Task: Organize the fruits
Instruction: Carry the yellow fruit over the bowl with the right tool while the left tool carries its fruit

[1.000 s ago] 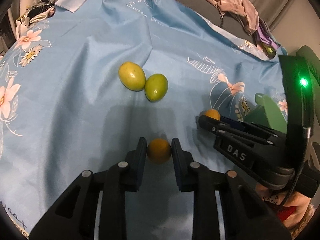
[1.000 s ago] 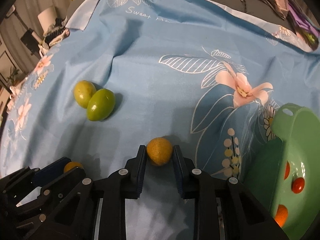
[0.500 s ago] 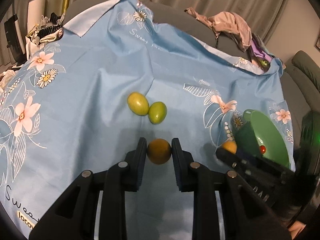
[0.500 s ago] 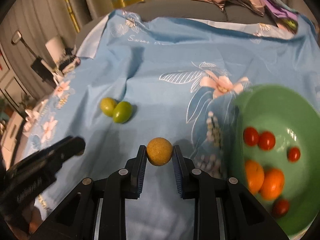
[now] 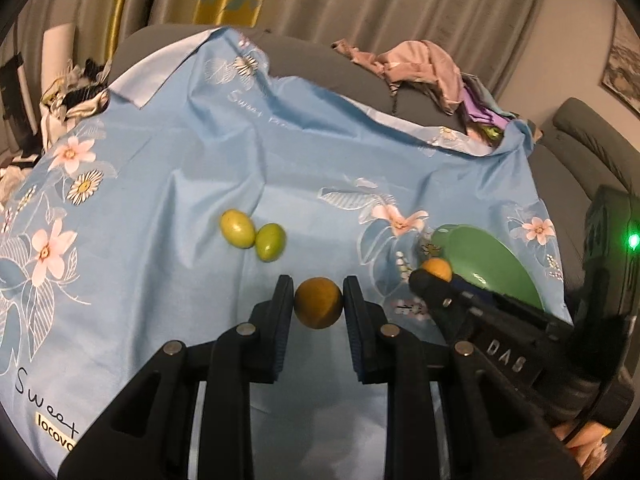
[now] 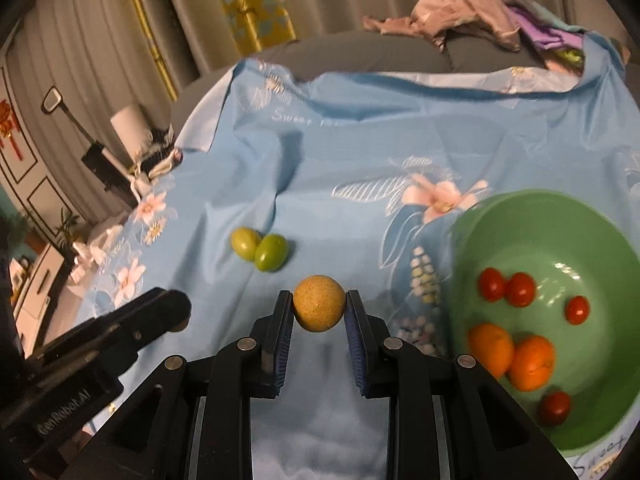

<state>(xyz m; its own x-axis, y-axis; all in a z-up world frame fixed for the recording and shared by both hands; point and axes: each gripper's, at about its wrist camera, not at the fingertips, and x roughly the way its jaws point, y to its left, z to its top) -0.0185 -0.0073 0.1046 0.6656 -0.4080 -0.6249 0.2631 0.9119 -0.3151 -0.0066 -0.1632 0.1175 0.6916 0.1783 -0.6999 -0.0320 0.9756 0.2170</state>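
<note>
Overall, a blue floral cloth (image 5: 200, 160) drapes a grey sofa (image 5: 304, 56); left gripper (image 5: 318, 304) and right gripper (image 6: 319, 312) each clamp a yellow fruit.

fruits (image 6: 512, 356) in bowl (image 6: 600, 216), bowl on cloth (image 6: 360, 160)

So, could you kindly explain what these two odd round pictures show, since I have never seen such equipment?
There is no robot here: a person holds a two-finger gripper in each hand, and each gripper carries a wide-angle camera looking along its fingers. One picture comes from the left gripper, the other from the right gripper. Each is shut on a small yellow-brown fruit, the left fruit and the right fruit. Each camera also catches the other gripper at its edge. Below lies a blue flowered cloth with two green fruits touching each other. At the right stands a green bowl holding oranges and small red tomatoes. The held fruits probably go into it.
</note>
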